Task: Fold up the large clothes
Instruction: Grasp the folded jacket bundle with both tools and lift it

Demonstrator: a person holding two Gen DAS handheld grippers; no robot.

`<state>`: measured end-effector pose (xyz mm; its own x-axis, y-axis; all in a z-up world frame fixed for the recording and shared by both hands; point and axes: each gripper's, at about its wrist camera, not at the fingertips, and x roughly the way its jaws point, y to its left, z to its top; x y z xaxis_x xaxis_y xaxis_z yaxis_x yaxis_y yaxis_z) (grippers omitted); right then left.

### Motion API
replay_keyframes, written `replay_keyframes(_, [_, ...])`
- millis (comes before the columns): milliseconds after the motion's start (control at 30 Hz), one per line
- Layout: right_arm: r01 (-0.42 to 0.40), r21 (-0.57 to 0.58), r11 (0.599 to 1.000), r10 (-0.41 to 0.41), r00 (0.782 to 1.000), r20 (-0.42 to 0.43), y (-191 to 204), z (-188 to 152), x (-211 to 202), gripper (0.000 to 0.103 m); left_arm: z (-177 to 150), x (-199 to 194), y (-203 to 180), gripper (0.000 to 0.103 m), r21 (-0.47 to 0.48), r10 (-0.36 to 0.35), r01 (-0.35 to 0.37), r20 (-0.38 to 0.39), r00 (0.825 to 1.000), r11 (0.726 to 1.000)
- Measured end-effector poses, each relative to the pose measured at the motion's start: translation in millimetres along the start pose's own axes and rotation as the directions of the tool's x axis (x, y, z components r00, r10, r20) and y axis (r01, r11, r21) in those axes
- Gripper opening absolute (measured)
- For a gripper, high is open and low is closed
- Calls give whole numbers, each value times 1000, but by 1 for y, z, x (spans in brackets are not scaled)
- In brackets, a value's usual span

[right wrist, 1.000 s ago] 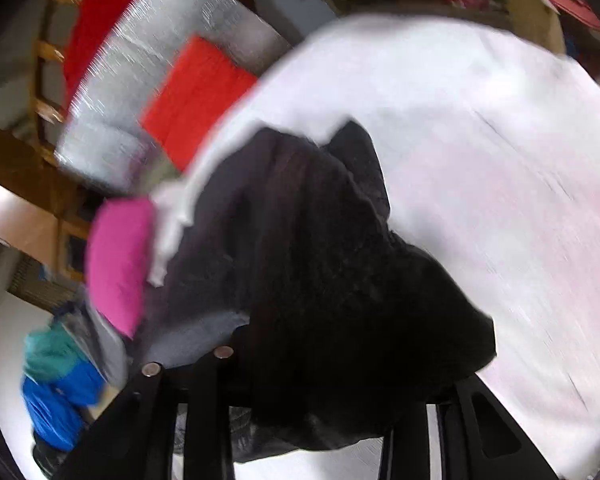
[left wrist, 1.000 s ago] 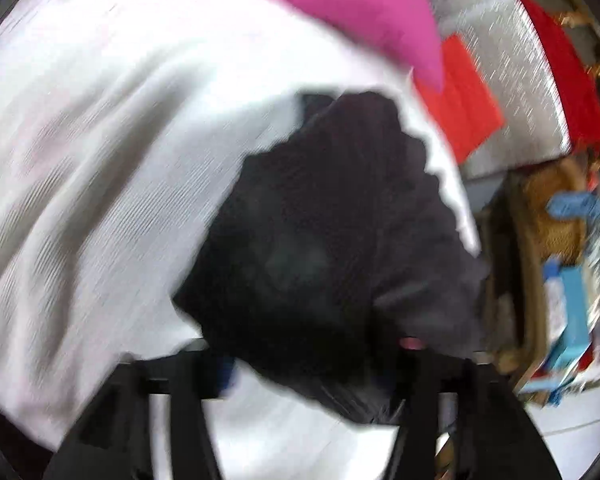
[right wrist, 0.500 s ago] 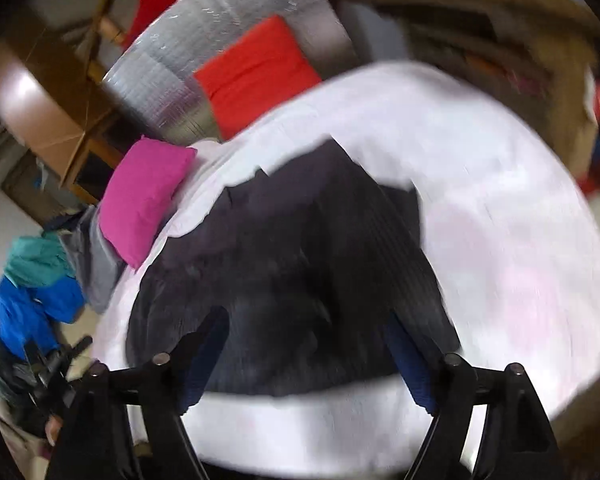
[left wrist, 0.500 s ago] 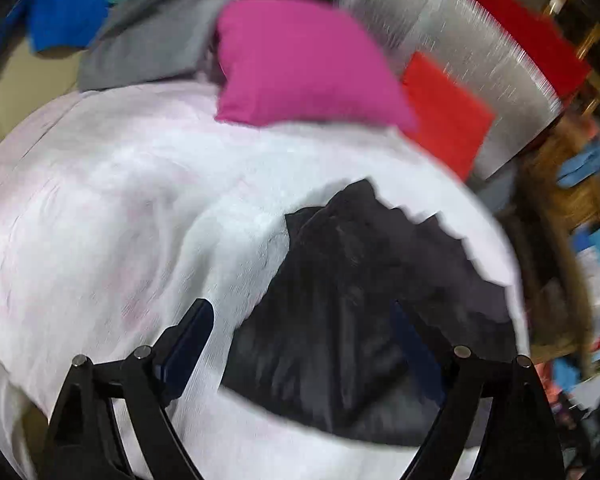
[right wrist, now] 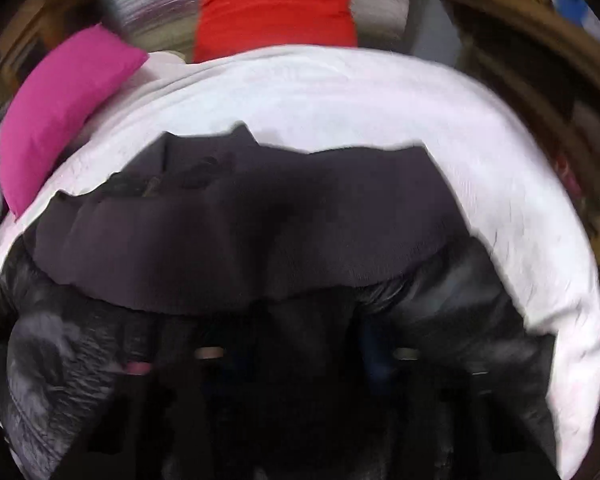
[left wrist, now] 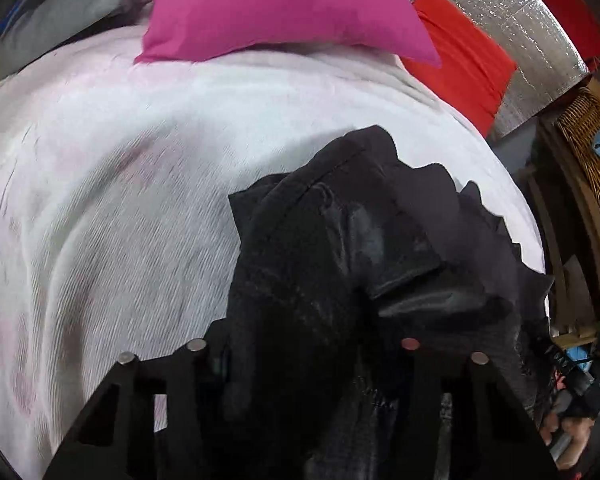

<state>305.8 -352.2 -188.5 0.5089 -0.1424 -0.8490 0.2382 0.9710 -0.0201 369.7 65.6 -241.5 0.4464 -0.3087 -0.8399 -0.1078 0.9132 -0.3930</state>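
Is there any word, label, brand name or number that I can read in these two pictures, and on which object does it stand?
None can be read.
Black garment: no label or print shows.
Pink pillow, red cushion, white bed cover: plain, no text.
Items beside the wicker basket at the right edge: too small and blurred to tell.
The right wrist view is blurred and shows no lettering.

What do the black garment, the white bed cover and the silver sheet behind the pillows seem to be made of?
Black garment: apparently two fabrics, a slightly shiny, smooth one like nylon and a matte, soft one like fleece.
White bed cover: soft woven textile, matte, with fine ribbed lines.
Silver sheet: probably foil-faced padding, reflective with a quilted grid.
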Motion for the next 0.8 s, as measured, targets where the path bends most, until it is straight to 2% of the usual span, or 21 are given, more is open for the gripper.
replay_keyframes(33, [0, 15, 1000, -1, 999, 33, -1, 6, -6, 21, 2, -2, -1, 47, -10, -3, 4, 11, 1000, 1000])
replay_keyframes(133, [-26, 97, 995, 13, 991, 133, -12, 21, -19, 21, 15, -10, -7, 44, -16, -6, 7, 84, 996, 1000])
replay_keyframes(200, [-98, 171, 980, 63, 978, 199, -25, 25, -14, 21, 20, -10, -8, 44, -21, -8, 11, 129, 992, 1000])
replay_keyframes(233, [-123, 194, 973, 80, 973, 215, -28, 25, -7, 22, 21, -6, -8, 49, -18, 2, 0, 132, 991, 1000])
replay_keyframes(267, [-138, 219, 966, 92, 974, 208, -34, 25, 6, 27, 20, -2, -7, 53, -19, 16, -14, 126, 992, 1000])
replay_keyframes(300, [-121, 234, 965, 82, 982, 171, -33, 28, 21, 32, 17, 4, -5, 62, -28, 39, -36, 109, 993, 999])
replay_keyframes(333, [-107, 241, 965, 74, 987, 141, -26, 29, 34, 46, 15, 10, -3, 64, -38, 51, -48, 95, 994, 998])
replay_keyframes(367, [-98, 251, 963, 72, 991, 111, -28, 26, 45, 52, 13, 13, -1, 66, -49, 45, -41, 90, 995, 998])
replay_keyframes(400, [-103, 256, 961, 75, 990, 116, -28, 24, 43, 53, 12, 14, 2, 67, -65, 33, -27, 89, 995, 998])
replay_keyframes(467, [-94, 266, 959, 66, 991, 113, -30, 25, 32, 64, 11, 12, 5, 67, -76, 17, -9, 99, 995, 997])
replay_keyframes(533, [-122, 289, 950, 90, 989, 119, -33, 29, 26, 65, 12, -3, 8, 67, -75, 7, 5, 167, 986, 997])
replay_keyframes(600, [-167, 325, 931, 125, 981, 146, -51, 29, 9, 65, 11, -17, 6, 67, -69, 9, 8, 244, 970, 998])
replay_keyframes(667, [-165, 345, 924, 105, 977, 185, -66, 28, -11, 66, 11, -32, 10, 71, -63, -8, 28, 295, 956, 998])
replay_keyframes(733, [-132, 356, 925, 62, 977, 203, -83, 16, -29, 70, 13, -37, 13, 77, -65, 2, 19, 307, 952, 998])
replay_keyframes(800, [-101, 386, 917, 27, 981, 192, -109, 3, -40, 73, 14, -36, 17, 78, -66, 22, -4, 270, 963, 998])
